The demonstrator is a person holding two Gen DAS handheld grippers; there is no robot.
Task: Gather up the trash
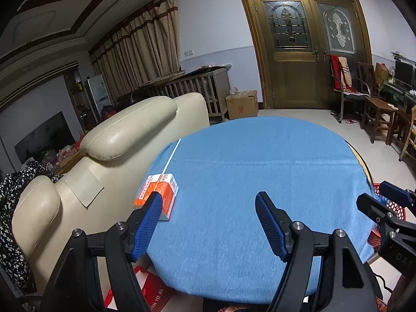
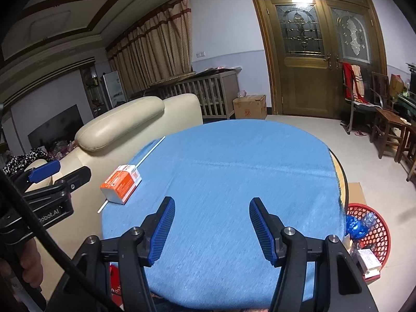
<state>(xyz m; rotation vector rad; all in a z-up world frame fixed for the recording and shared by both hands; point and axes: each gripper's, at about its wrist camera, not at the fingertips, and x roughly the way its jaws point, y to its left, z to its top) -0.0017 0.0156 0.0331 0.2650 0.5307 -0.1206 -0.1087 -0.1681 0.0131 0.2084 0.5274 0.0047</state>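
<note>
Two grippers are held above a round table draped in a blue cloth (image 2: 234,182). The left gripper (image 1: 208,208) is spread wide with nothing between its fingers, and so is the right gripper (image 2: 212,214). An orange-and-white carton (image 1: 159,197) is seen lying at the cloth's left edge beside a cream sofa (image 1: 124,135), with a thin white stick (image 2: 149,152) beside it. A red basket (image 2: 371,231) holding wrappers is set on the floor to the table's right.

Left gripper (image 1: 208,202) jaws spread above blue tablecloth (image 1: 260,182), orange carton (image 1: 163,192) beside left fingertip; white straw (image 1: 171,156) behind
</note>
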